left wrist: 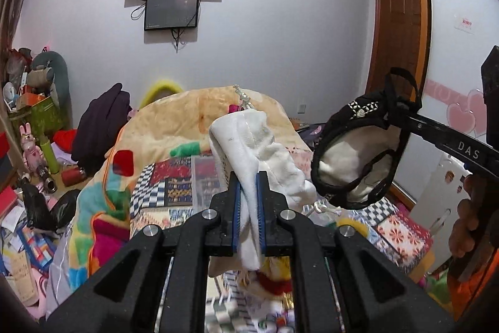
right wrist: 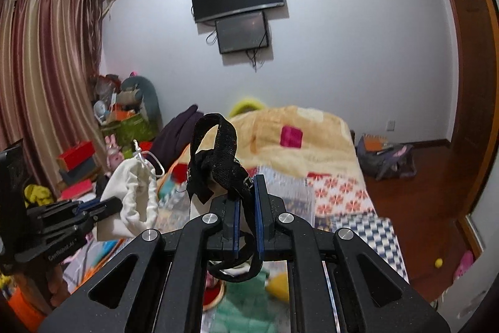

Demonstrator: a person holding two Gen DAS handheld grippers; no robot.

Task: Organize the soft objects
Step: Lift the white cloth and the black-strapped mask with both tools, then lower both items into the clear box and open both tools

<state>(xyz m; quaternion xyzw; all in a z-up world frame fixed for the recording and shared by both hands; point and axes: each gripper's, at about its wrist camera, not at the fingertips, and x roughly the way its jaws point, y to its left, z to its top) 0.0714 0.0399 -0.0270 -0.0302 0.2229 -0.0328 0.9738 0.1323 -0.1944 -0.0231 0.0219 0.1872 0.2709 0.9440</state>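
On the left, the left gripper [left wrist: 248,205] has its jaws pressed together on a fold of the white pouch [left wrist: 259,152], held in the air above the bed [left wrist: 402,236]. The pouch rises from the jaws up and away, long axis running near to far, its drawstring [left wrist: 243,97] at the far top. In the right wrist view the pouch's mouth [right wrist: 140,202] sags open, facing right toward the other tool.

To the right, the right gripper [right wrist: 246,208] is clamped on the black bag [left wrist: 358,158], also aloft; its strap loop [right wrist: 215,130] stands up above the fingers and the body hangs below. In the left view that bag lies just right of the pouch, its dark rim close to the pouch's right edge but apart, white lining showing in its open side.

The next move probably turns on that gap: the two soft things face each other, roughly level, so one slips toward the other sideways. Which goes into which I cannot tell.

Open air lies between the tools; the blanket [left wrist: 187,120] heaps at the far end, leaving the nearer patchwork free for setting down.
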